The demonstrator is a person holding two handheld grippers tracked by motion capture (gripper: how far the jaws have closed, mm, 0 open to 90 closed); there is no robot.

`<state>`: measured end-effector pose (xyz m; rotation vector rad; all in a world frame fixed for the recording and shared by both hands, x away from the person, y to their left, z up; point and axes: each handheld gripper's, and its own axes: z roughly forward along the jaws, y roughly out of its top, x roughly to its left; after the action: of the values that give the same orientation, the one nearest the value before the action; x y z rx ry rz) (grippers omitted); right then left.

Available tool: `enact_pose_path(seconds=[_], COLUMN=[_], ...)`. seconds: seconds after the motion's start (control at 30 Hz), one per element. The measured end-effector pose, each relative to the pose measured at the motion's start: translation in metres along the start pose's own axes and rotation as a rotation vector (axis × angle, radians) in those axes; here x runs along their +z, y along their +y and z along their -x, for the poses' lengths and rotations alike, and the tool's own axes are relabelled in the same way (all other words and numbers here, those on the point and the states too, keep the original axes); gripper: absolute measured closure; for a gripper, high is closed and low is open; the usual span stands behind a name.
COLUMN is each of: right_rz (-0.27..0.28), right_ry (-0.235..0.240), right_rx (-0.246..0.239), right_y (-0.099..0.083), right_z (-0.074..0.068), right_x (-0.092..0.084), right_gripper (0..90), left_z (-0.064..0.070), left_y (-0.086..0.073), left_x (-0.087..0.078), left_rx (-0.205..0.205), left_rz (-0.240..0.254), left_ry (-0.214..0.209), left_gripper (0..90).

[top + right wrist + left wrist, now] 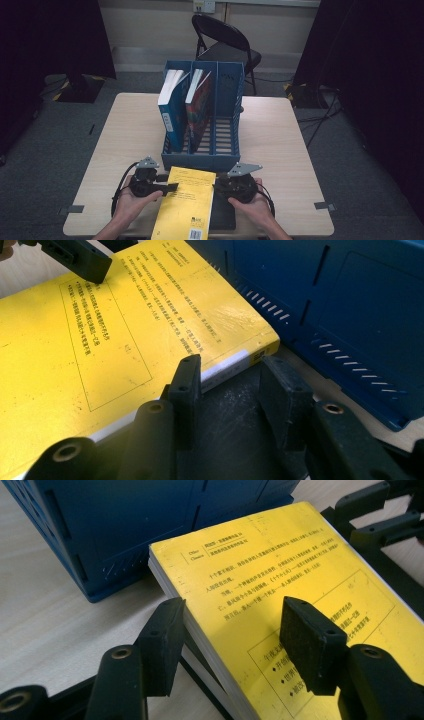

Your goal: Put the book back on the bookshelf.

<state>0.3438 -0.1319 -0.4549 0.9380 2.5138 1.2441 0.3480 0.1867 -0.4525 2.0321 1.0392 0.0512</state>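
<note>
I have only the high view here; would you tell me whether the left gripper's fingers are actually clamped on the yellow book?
Observer: No. The left gripper is open: one finger sits beside the yellow book's page edge, the other hangs above its cover.
Operator: Thank you. What is the dark thing beneath the book?
Observer: A flat black object, possibly another book; I cannot tell which.
Operator: Is the right gripper holding anything?
Observer: No. The right gripper is open, with one finger at the yellow book's spine edge and the other apart from it, on the side of the blue rack.
</note>
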Motion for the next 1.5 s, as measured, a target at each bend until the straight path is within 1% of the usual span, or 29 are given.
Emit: enact_pose_path(seconds=[0.1, 0.23, 0.27, 0.33, 0.37, 0.43, 0.47, 0.53, 0.57, 0.63, 0.67, 0.7, 0.73, 0.77, 0.87, 0.9, 0.93, 0.97, 1.0, 1.07, 1.13, 1.17, 1.2, 1.27, 1.33, 1.37, 1.4, 1.43, 1.5], right_rz=[0.001, 0.004, 0.005, 0.008, 0.010, 0.012, 0.011, 0.013, 0.013, 0.013, 0.013, 0.013, 0.013, 0.013, 0.014, 0.015, 0.015, 0.014, 0.013, 0.012, 0.007, 0.003, -0.002, -0.006, -0.008, -0.004, -0.003, -0.002, -0.001], right_ry=[0.002, 0.002, 0.002, 0.004, 0.006, 0.008, 0.009, 0.008, 0.008, 0.007, 0.008, 0.008, 0.009, 0.008, 0.008, 0.008, 0.008, 0.010, 0.010, 0.011, 0.010, 0.002, -0.009, -0.013, 0.005, 0.012, 0.010, 0.016, 0.029], right_rx=[0.000, 0.005, 0.005, 0.007, 0.011, 0.015, 0.014, 0.014, 0.012, 0.013, 0.012, 0.013, 0.015, 0.016, 0.014, 0.013, 0.014, 0.017, 0.017, 0.022, 0.022, 0.016, 0.013, 0.013, 0.022, 0.020, 0.016, 0.016, 0.024], right_y=[0.000, -0.001, -0.001, -0.001, -0.002, -0.002, -0.002, -0.002, -0.002, -0.002, -0.002, -0.002, -0.002, -0.002, -0.002, -0.002, -0.003, -0.002, -0.002, -0.002, -0.002, -0.001, 0.000, 0.001, 0.000, 0.000, -0.001, -0.001, -0.001], right_z=[0.000, 0.000, 0.000, 0.001, 0.001, 0.001, 0.001, 0.001, 0.001, 0.001, 0.002, 0.002, 0.002, 0.002, 0.002, 0.002, 0.002, 0.002, 0.003, 0.004, 0.004, 0.003, 0.002, 0.002, 0.002, 0.001, -0.001, -0.001, -0.001], right_x=[0.000, 0.000, 0.000, 0.000, 0.000, 0.000, 0.000, 0.000, 0.000, 0.000, 0.000, 0.000, 0.000, 0.000, 0.000, 0.000, 0.000, 0.000, 0.000, 0.000, 0.000, 0.000, 0.000, 0.000, -0.001, -0.002, -0.003, -0.003, -0.004], right_gripper=[61.1, 61.0, 61.0, 61.0, 61.0, 61.0, 60.9, 60.9, 60.7, 60.5, 60.5, 60.3, 60.2, 60.1, 60.2, 60.0, 59.6, 59.1, 58.4, 57.1, 56.1, 55.1, 54.7, 48.0, 44.8, 44.5, 43.2, 41.8, 37.6], left_z=[-0.001, -0.003, -0.004, -0.010, -0.011, -0.011, -0.010, -0.010, -0.011, -0.010, -0.007, -0.003, 0.002, 0.004, 0.002, 0.001, -0.001, -0.001, -0.001, 0.002, 0.007, 0.011, 0.012, 0.013, 0.009, 0.009, 0.009, 0.010, 0.011], left_y=[-0.001, -0.001, 0.000, -0.001, -0.001, -0.001, -0.001, 0.000, 0.000, -0.001, -0.002, -0.003, -0.005, -0.004, -0.004, -0.004, -0.004, -0.003, -0.002, 0.001, 0.006, 0.009, 0.011, 0.013, 0.011, 0.009, 0.009, 0.009, 0.009], left_x=[0.000, 0.000, -0.001, -0.004, -0.004, -0.005, -0.006, -0.009, -0.010, -0.012, -0.010, -0.007, -0.005, -0.005, -0.005, -0.004, -0.003, -0.002, 0.000, 0.006, 0.009, 0.010, 0.011, 0.014, 0.014, 0.014, 0.013, 0.012, 0.012], left_rx=[-0.011, -0.027, -0.041, -0.093, -0.099, -0.094, -0.106, -0.099, -0.102, -0.120, -0.114, -0.097, -0.079, -0.100, -0.106, -0.119, -0.135, -0.141, -0.138, -0.136, -0.113, -0.108, -0.108, -0.107, -0.136, -0.140, -0.134, -0.117, -0.114], left_rz=[0.008, 0.001, 0.002, 0.020, 0.029, 0.031, 0.042, 0.057, 0.069, 0.066, 0.047, 0.025, 0.023, 0.022, 0.019, 0.023, 0.022, 0.020, 0.019, 0.010, 0.008, 0.020, 0.014, 0.002, 0.016, 0.018, 0.022, 0.028, 0.036], left_ry=[-0.006, -0.020, -0.027, -0.059, -0.073, -0.075, -0.082, -0.097, -0.115, -0.182, -0.212, -0.209, -0.176, -0.181, -0.190, -0.198, -0.222, -0.232, -0.236, -0.262, -0.269, -0.282, -0.296, -0.298, -0.323, -0.328, -0.329, -0.326, -0.321], left_gripper=[42.5, 43.7, 45.1, 52.5, 54.2, 54.1, 53.7, 53.7, 54.1, 57.0, 57.8, 56.9, 54.5, 54.5, 53.4, 54.5, 54.9, 55.0, 56.8, 58.9, 67.8, 70.1, 72.3, 75.1, 78.0, 80.0, 80.9, 81.1, 81.3])
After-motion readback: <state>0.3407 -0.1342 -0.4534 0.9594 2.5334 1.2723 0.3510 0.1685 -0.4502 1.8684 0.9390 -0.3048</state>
